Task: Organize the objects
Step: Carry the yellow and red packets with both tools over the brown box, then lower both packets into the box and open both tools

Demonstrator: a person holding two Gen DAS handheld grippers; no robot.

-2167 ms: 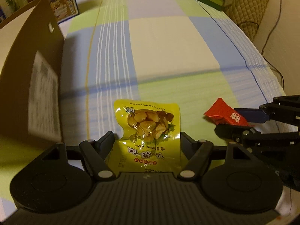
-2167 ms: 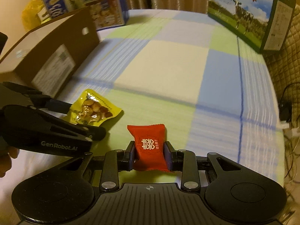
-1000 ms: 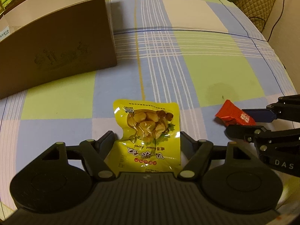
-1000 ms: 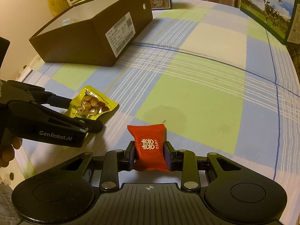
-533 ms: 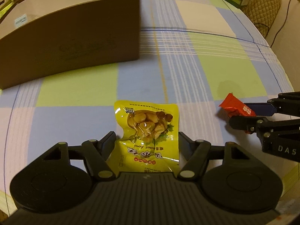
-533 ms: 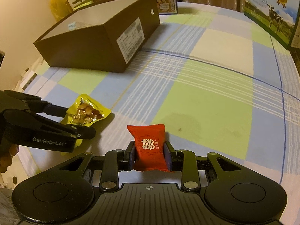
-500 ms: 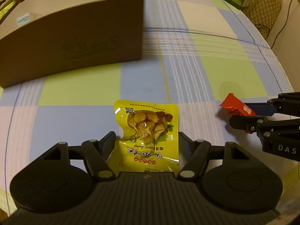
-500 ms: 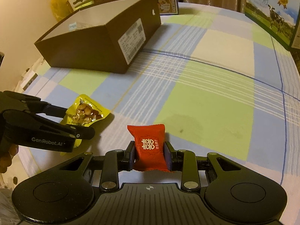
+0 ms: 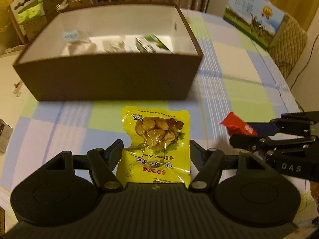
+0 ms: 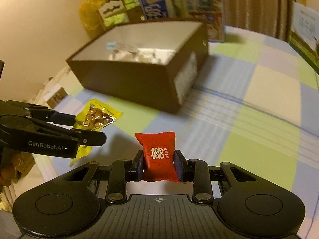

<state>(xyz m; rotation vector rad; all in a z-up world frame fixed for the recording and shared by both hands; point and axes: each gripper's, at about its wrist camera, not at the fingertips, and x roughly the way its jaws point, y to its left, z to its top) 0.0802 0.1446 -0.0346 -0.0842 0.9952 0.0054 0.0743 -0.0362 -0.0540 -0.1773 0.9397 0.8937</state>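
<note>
My left gripper (image 9: 156,149) is shut on a yellow snack packet (image 9: 157,139) with nuts showing through its clear window, held in the air just short of the brown cardboard box (image 9: 111,83). My right gripper (image 10: 159,159) is shut on a red candy packet (image 10: 159,153) with white characters. In the left wrist view the red candy packet (image 9: 237,126) and the right gripper (image 9: 257,133) sit at the right. In the right wrist view the left gripper (image 10: 85,127) holds the yellow packet (image 10: 95,117) at the left. The box (image 10: 143,83) is open-topped, with white wrapped items and a green pack inside.
The table wears a checked blue, green and cream cloth (image 9: 239,91). A milk carton box (image 9: 253,27) stands at the far right by a quilted chair (image 9: 289,47). Blue cartons (image 10: 183,6) and stacked goods (image 10: 111,12) stand behind the box. A hand (image 10: 10,169) grips the left tool.
Both grippers have risen and swung toward the box with their packets held. The box's open top and contents now show, and it lies directly ahead of the left gripper.
</note>
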